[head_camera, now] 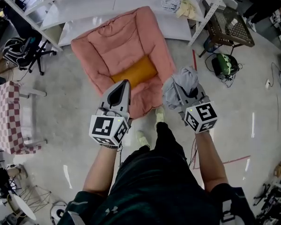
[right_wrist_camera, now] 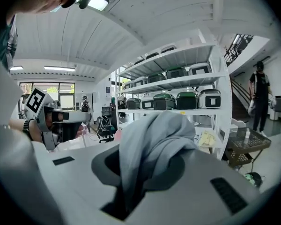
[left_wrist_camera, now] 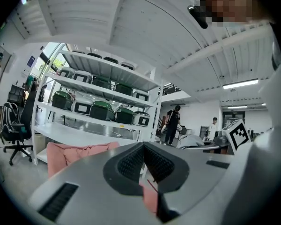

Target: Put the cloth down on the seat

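Pink padded fabric seat (head_camera: 107,46) sits on the pale floor against white metal shelving (head_camera: 107,3). It holds one flat orange cushion (head_camera: 136,72) in its hollow and nothing else. In the left gripper view, the shelves carry rows of green-topped cases (left_wrist_camera: 102,110).

Round about: black office chair (head_camera: 25,53) to the left, red-and-white checked cover (head_camera: 7,116) further left, brown mesh basket (head_camera: 232,29) at upper right, green object with cables (head_camera: 223,63) on the floor below the basket. The person's pale shoes (head_camera: 141,137) stand just in front of the seat. Nothing lies between the grippers and the seat.

Left gripper (head_camera: 123,84) hovers over the seat's front edge. Its jaws are pressed together with nothing between them.

Right gripper (head_camera: 183,93) is beside the seat's front right corner, over bare floor. Its jaws are clenched on a crumpled grey cloth (head_camera: 178,81). The cloth bunches up over the fingertips, off the seat.
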Demonstrator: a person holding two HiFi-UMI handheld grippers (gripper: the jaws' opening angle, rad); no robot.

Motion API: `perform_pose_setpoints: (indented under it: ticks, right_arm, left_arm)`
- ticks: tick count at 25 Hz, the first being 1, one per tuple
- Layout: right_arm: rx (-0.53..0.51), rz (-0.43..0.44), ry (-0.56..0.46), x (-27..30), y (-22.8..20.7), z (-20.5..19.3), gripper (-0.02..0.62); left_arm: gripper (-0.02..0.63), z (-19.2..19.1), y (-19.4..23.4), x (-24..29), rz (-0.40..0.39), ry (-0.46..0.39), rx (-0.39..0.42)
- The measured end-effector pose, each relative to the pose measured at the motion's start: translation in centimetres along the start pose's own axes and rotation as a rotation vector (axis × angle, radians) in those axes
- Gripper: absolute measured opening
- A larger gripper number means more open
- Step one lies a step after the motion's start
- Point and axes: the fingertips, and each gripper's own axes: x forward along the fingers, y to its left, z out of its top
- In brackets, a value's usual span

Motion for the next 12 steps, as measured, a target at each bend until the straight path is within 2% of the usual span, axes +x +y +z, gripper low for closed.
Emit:
perform_pose_setpoints:
  ticks: [7,12]
  right_arm:
    - [0.101,0.039,0.065,5.9,-3.1,-5.3,0.049]
    - [0.139,0.099,0.113,11.2,-4.6,-10.0,0.049]
  left_arm:
    - [0.005,-3.4,0.8,6.0,-0.013,0.048,0.001]
    - [0.005,-6.3,2.5,11.0,0.013,0.091,-0.007]
